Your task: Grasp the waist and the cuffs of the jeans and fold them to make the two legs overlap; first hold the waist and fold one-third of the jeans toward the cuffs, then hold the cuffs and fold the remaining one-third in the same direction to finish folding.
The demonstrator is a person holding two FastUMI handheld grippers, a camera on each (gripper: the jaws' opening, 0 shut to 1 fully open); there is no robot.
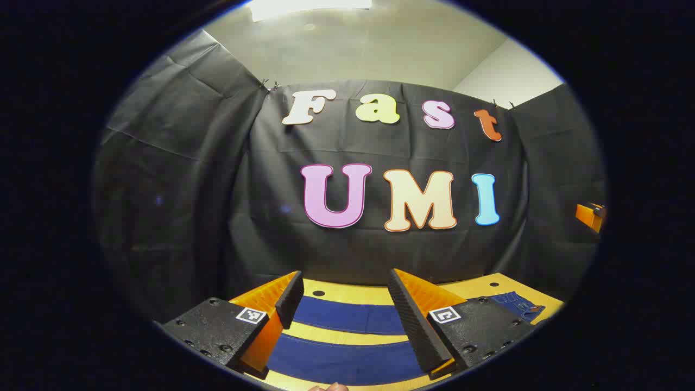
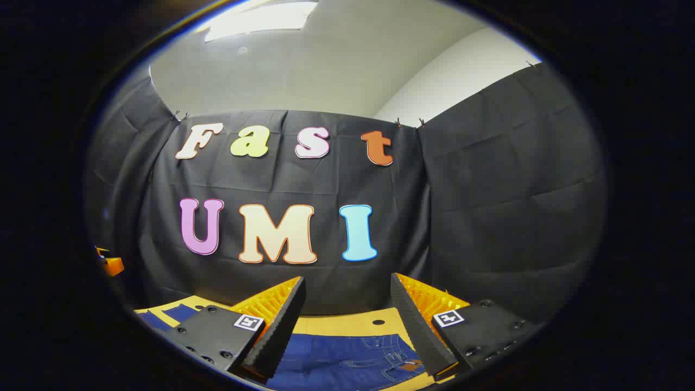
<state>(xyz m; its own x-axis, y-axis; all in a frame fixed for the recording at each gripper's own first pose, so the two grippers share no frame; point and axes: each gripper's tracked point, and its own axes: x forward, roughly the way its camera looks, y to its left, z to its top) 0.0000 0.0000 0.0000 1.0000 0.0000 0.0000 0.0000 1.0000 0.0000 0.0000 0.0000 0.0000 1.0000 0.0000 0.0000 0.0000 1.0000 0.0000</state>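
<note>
Dark blue jeans lie flat on a yellow table (image 1: pixel 347 292). In the left gripper view the two legs (image 1: pixel 347 317) run side by side as bands below my left gripper (image 1: pixel 345 293), which stands open above them with nothing between its fingers. The waist end (image 1: pixel 517 304) shows at the right of that view. In the right gripper view the waist of the jeans (image 2: pixel 353 355), with its stitched pockets, lies under my right gripper (image 2: pixel 347 298), also open and holding nothing. The other gripper (image 1: pixel 590 215) shows small at the right edge of the left gripper view.
Black cloth walls close the booth behind and on both sides of the yellow table (image 2: pixel 347 325). The tabletop has small dark holes (image 1: pixel 318 293) near its far edge. The left gripper (image 2: pixel 110 264) shows small at the left edge of the right gripper view.
</note>
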